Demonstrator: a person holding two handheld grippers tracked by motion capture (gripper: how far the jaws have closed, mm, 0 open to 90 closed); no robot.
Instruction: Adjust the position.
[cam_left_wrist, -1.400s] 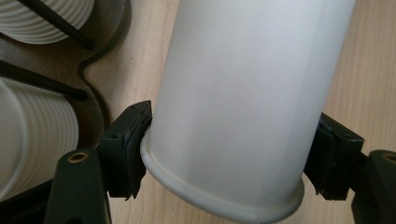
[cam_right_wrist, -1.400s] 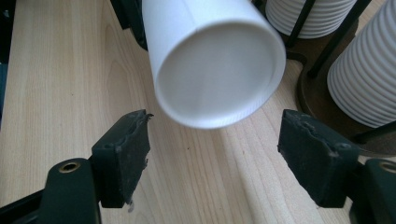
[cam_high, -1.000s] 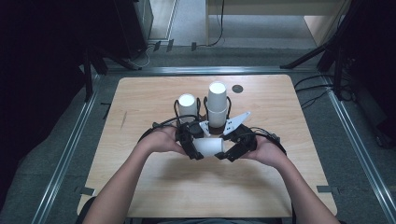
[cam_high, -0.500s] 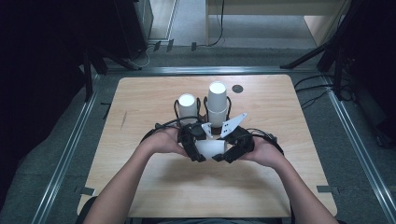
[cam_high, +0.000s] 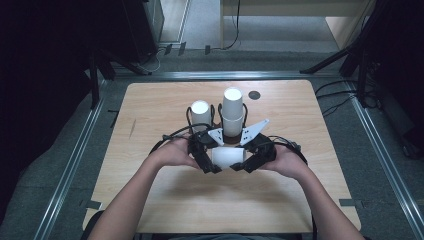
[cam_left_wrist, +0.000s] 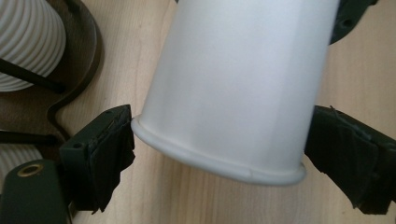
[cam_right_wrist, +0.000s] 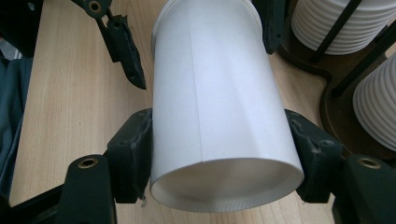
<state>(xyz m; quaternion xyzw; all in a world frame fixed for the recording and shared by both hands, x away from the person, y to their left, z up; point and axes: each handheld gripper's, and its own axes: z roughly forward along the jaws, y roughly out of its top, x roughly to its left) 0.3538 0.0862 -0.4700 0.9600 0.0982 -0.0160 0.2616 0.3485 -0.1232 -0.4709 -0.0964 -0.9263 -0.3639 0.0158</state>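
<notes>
Currently paper cup (cam_high: 227, 157) lies sideways above table (cam_high: 150, 110), near front middle, held between both grippers. Right gripper (cam_right_wrist: 219, 154) clamps cup body near closed bottom end, pads (cam_right_wrist: 135, 154) pressing both sides. Left gripper (cam_left_wrist: 233, 154) at cup's rolled rim: jaws spread to either side, near pad just touching rim, far pad beside wall, firm clamp not confirmable. Behind cup, dark cup rack (cam_high: 224, 137) holds two stacks of upside-down white cups: short stack (cam_high: 200, 114), tall stack (cam_high: 233, 111).

matt white paper cup (cam_right_wrist: 219, 93), pale wood table (cam_high: 160, 100)
</notes>
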